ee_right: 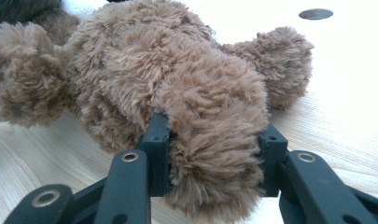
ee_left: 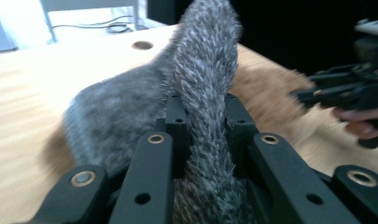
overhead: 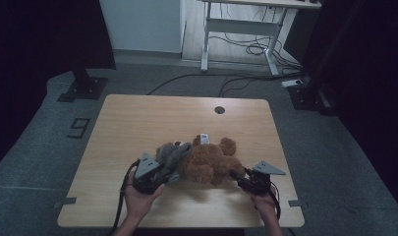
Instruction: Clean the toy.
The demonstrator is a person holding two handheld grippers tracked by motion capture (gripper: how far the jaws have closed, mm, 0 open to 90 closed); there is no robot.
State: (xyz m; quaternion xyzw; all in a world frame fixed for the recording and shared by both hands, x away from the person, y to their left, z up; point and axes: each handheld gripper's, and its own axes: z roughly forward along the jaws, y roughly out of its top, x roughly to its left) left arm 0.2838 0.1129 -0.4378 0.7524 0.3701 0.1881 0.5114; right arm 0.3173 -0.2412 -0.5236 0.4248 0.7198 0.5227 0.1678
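A brown teddy bear lies on the wooden table, near its front middle. A grey fuzzy cloth covers the bear's left end. My left gripper is shut on this grey cloth, and a fold of it stands up between the jaws of the left gripper. My right gripper is at the bear's right end. In the right gripper view, the right gripper is shut on a limb of the bear. A white tag sticks out at the bear's far side.
A round cable hole sits near the table's far edge. Beyond the table stand a white desk frame, floor cables and black stand bases at left and right. A "9" mark is on the floor.
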